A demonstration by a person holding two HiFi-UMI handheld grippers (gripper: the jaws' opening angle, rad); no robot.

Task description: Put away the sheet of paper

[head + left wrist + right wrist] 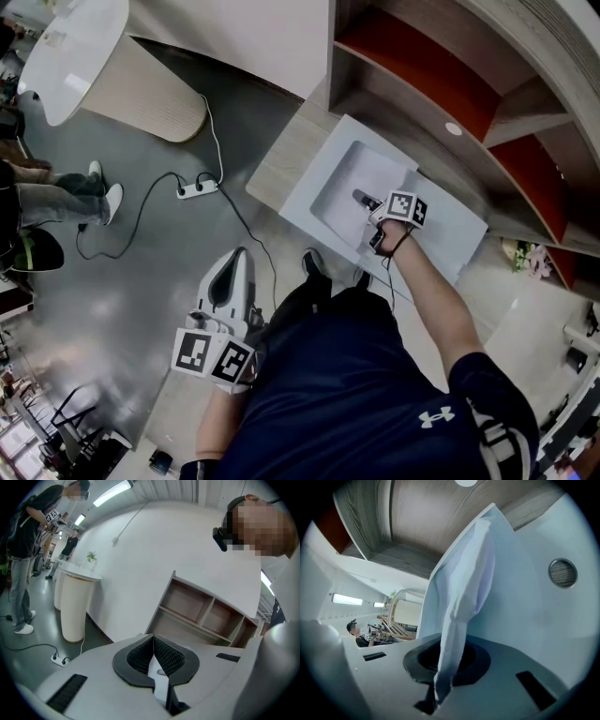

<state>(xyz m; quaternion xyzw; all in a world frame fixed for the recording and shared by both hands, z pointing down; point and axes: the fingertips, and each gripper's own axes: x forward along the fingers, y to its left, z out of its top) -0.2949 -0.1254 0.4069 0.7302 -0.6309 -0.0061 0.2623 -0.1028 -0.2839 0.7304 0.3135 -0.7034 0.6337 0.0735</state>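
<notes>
Sheet of paper, thin, pale bluish-white and creased lengthwise, is pinched at its lower end in the closed jaws of the right gripper. It stands up from them, its top edge curling over in front of a wood-grain shelf unit.

At the far left of the head view, a white curved counter top and a bystander's legs border a wide stretch of grey floor. A white power strip and a thin black cable lie across it. The left gripper hangs low over that floor beside the wearer's dark trousers, well apart from the bench. Its jaws are pressed together with nothing between them.

Further right, a light wooden bench carries a broad pale grey flat panel, whose near edge runs close to the bench's front edge. The right gripper is over the panel's middle. Behind it, the shelf unit's open compartments with orange-red backs face the bench, and its slanted front edge closes off the right side.
</notes>
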